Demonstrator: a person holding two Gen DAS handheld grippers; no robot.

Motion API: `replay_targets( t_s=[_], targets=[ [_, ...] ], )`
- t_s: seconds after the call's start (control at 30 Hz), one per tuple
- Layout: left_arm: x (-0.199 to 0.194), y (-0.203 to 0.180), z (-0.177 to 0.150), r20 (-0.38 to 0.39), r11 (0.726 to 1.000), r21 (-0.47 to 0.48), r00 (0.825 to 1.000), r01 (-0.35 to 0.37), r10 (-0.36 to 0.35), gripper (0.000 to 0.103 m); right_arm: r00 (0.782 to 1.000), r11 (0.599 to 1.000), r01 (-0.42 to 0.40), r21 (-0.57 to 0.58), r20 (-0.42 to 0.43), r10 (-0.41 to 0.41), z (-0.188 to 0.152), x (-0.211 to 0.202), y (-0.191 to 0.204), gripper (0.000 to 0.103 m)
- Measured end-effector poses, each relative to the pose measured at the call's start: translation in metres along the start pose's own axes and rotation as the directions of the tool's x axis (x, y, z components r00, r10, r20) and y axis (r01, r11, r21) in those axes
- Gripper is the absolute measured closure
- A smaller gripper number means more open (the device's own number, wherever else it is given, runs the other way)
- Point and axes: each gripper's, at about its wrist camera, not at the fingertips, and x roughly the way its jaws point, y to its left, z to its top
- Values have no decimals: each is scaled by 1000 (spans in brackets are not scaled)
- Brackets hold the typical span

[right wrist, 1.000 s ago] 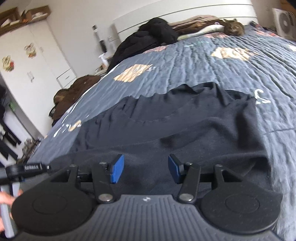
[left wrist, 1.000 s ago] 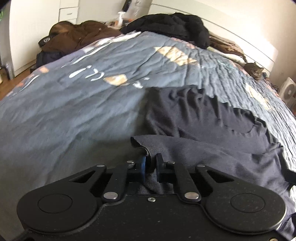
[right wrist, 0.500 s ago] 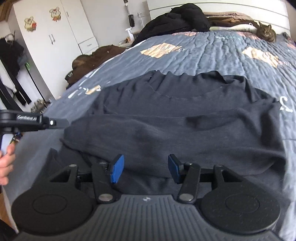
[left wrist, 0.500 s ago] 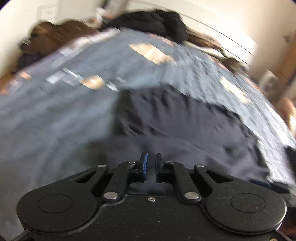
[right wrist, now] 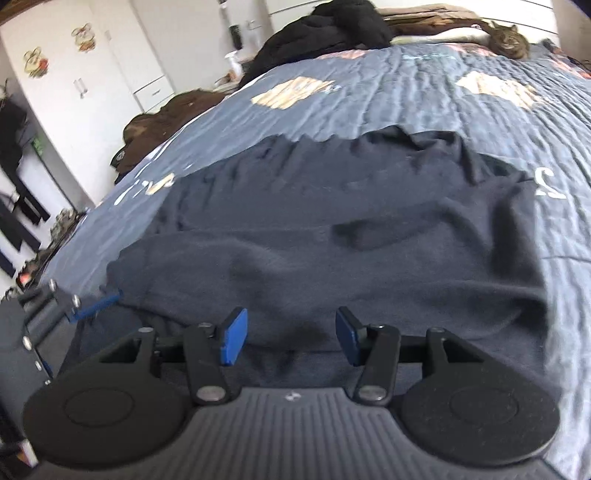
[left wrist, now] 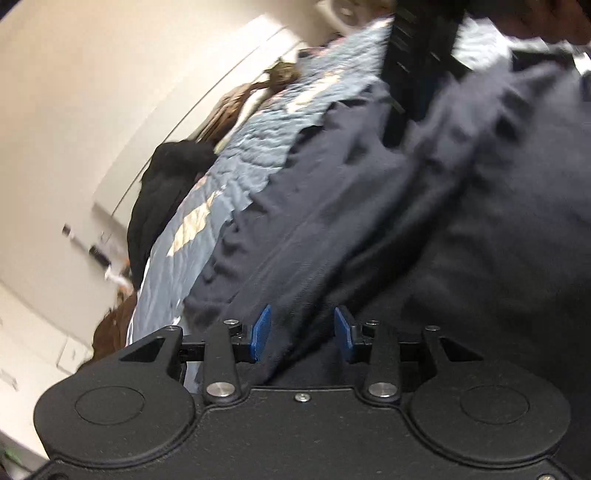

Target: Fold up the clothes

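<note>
A dark navy sweatshirt [right wrist: 351, 221] lies spread on the blue-grey quilt [right wrist: 369, 92], its near part folded over itself. My right gripper [right wrist: 290, 328] hovers open over the near fold, nothing between its blue pads. My left gripper [left wrist: 301, 325] is rolled onto its side over the sweatshirt [left wrist: 369, 221]. Its jaws are opening, and the cloth lies under the gap without being pinched. One blue left fingertip [right wrist: 96, 302] shows at the garment's left edge in the right wrist view. The right tool's blurred black body [left wrist: 417, 55] crosses the top of the left wrist view.
A cat [right wrist: 509, 40] lies at the head of the bed beside a pile of black clothes [right wrist: 332, 29]. Brown clothing [right wrist: 166, 114] is heaped past the bed's left side, in front of white wardrobes [right wrist: 92, 74]. The quilt runs on beyond the sweatshirt.
The left gripper was shut on the sweatshirt's edge; it has swung across, rolled hard onto its side and its jaws have parted, letting the cloth go. The right gripper has hardly moved.
</note>
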Motion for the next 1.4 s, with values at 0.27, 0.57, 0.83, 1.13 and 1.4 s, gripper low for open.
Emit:
replay_targets(
  t_s=[0.27, 0.57, 0.83, 1.13, 1.4],
  targets=[
    [19, -26, 0, 13, 986, 159, 999, -40, 39, 67, 1000, 997, -5, 80, 4, 5, 2, -2, -18, 51],
    [19, -30, 5, 15, 979, 190, 997, -74, 73, 97, 993, 994, -104, 38, -47, 105, -6, 11, 9, 51],
    [-2, -12, 5, -51, 983, 180, 999, 26, -17, 97, 996, 999, -44, 31, -78, 47, -10, 19, 4, 51],
    [22, -28, -13, -86, 948, 297, 986, -112, 143, 75, 995, 999, -30, 11, -95, 31, -16, 26, 4, 51],
    [22, -31, -13, -120, 957, 282, 987, -71, 108, 100, 995, 997, -45, 62, -91, 51, -14, 25, -2, 51]
  ],
)
